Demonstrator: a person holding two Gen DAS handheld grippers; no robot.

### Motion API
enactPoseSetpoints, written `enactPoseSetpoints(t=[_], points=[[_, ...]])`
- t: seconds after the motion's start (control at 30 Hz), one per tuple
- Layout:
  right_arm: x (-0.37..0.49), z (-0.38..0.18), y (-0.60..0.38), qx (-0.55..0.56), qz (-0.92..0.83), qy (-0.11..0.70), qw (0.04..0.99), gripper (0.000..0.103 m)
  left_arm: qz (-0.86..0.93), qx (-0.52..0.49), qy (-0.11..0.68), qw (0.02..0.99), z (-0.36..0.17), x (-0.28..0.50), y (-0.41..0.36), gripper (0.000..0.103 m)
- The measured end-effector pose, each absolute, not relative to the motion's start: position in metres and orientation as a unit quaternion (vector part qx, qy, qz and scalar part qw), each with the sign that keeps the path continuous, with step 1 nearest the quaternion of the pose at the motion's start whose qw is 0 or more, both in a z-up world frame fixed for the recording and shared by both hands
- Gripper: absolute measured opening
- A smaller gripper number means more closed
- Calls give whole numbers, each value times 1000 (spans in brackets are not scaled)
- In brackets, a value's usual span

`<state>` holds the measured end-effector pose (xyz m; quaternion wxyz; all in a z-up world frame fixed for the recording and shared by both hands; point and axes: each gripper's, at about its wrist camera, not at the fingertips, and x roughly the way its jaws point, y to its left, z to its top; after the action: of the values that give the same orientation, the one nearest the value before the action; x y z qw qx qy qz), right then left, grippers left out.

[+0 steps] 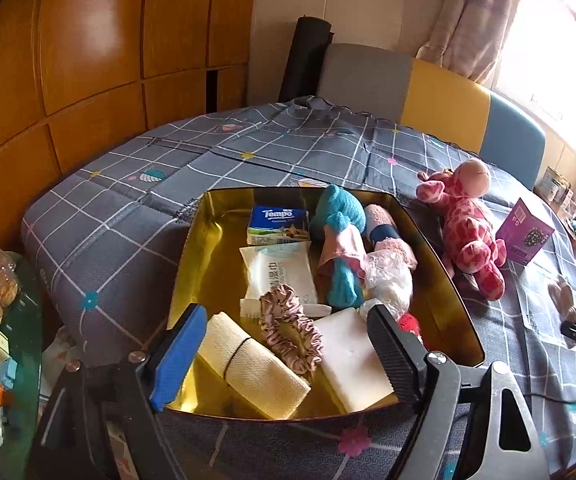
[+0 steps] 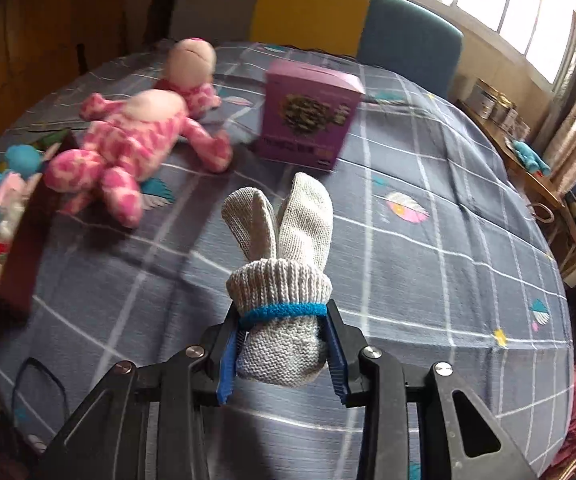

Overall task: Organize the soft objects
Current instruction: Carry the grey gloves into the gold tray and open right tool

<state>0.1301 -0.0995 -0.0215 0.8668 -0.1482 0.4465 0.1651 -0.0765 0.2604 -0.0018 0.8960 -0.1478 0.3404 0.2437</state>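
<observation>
While the gold-lined box [image 1: 440, 240] already holds most of the soft things, the job looks well along but not finished. Inside it lie a tissue pack [image 1: 278, 226], a packet of wet wipes [image 1: 280, 272], a teal and pink plush [image 1: 338, 248], a fluffy pink roll [image 1: 388, 236], a crinkled pink scrunchie [image 1: 290, 328], a cream woven cloth roll [image 1: 254, 364] and a white foam pad [image 1: 354, 364]. Left outside are the pink spotted plush giraffe [image 2: 136, 152], lying on its side just beside the box on the checked cloth [image 2: 428, 280] that covers the tabletop, and a purple carton [image 2: 308, 114] standing upright near it — stiff card, so I doubt it belongs with the rest.

The right tool [image 2: 284, 356] is clenched on a rolled pair of grey knit gloves [image 2: 280, 276], ribbed cuff folded over, a blue band round the bundle, two rounded fingertips poking up like ears. It is held above the cloth, apart from the box, which sits off to the left in that view.

The left tool [image 1: 284, 354] hangs at the near edge of the box with its jaws spread wide and nothing between them — one pad blue rubber, the other black and ridged.

By my guess the gloves go in next, then the giraffe.
</observation>
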Motion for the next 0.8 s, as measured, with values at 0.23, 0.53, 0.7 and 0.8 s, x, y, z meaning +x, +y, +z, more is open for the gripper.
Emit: enactPoseSetpoints(t=[0.23, 0.53, 0.7, 0.8], points=[[100, -4, 12, -105, 325, 448, 826, 37, 270, -160, 334, 889, 0, -90, 278, 92], [72, -2, 117, -86, 413, 463, 780, 37, 296, -168, 330, 880, 1, -103, 293, 103], [58, -19, 161, -112, 426, 467, 767, 37, 309, -164, 335, 875, 0, -104, 297, 103], [52, -36, 182, -151, 415, 468, 766, 38, 315, -163, 339, 871, -2, -104, 298, 103]])
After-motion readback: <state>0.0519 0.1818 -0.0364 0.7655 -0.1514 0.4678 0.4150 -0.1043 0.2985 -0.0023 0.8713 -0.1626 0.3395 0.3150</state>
